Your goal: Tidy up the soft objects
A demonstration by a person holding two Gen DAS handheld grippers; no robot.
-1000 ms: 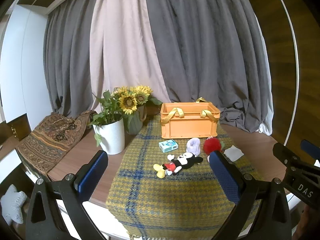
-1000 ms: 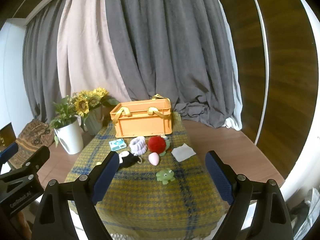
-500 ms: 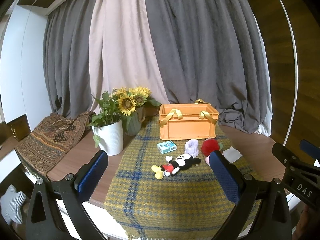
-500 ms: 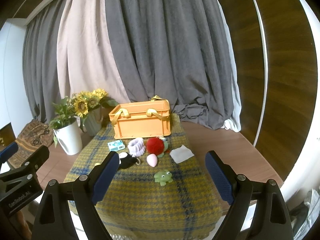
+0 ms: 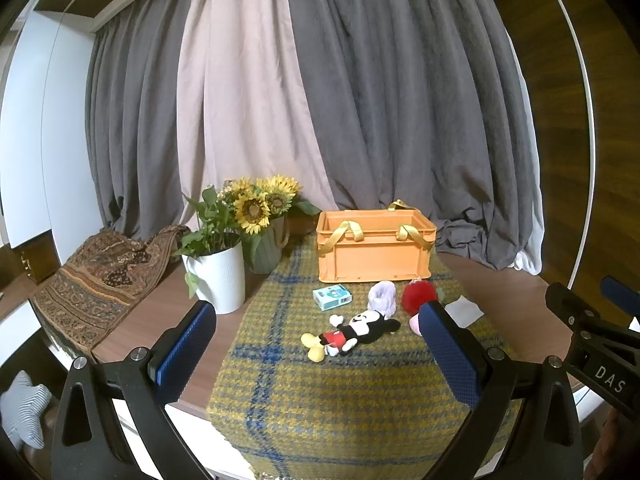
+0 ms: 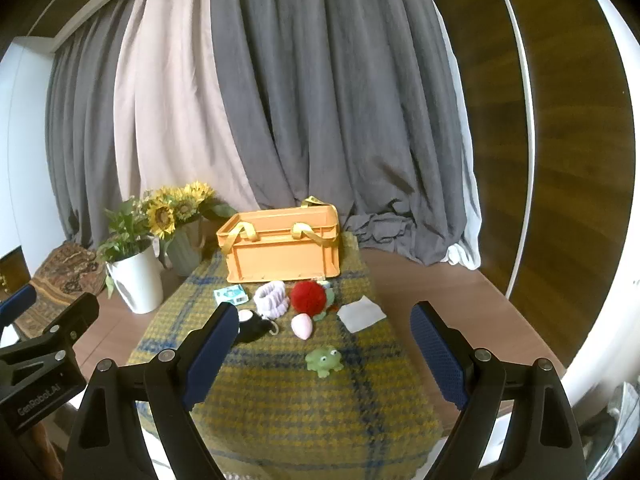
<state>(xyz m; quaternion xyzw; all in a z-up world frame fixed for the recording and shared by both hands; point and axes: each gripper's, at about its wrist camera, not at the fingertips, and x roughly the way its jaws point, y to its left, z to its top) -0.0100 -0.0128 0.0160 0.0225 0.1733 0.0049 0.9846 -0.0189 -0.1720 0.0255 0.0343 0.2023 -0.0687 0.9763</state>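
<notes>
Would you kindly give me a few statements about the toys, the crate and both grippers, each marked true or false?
1. The left gripper grips the Mickey Mouse plush. False: it is open and the plush lies on the plaid cloth.
2. The orange crate stands behind the toys. True.
3. The green frog toy sits inside the crate. False: it lies on the cloth, nearest the right gripper.
4. The red pompom lies beside the lavender scrunchie. True.
5. The right gripper is open. True.
</notes>
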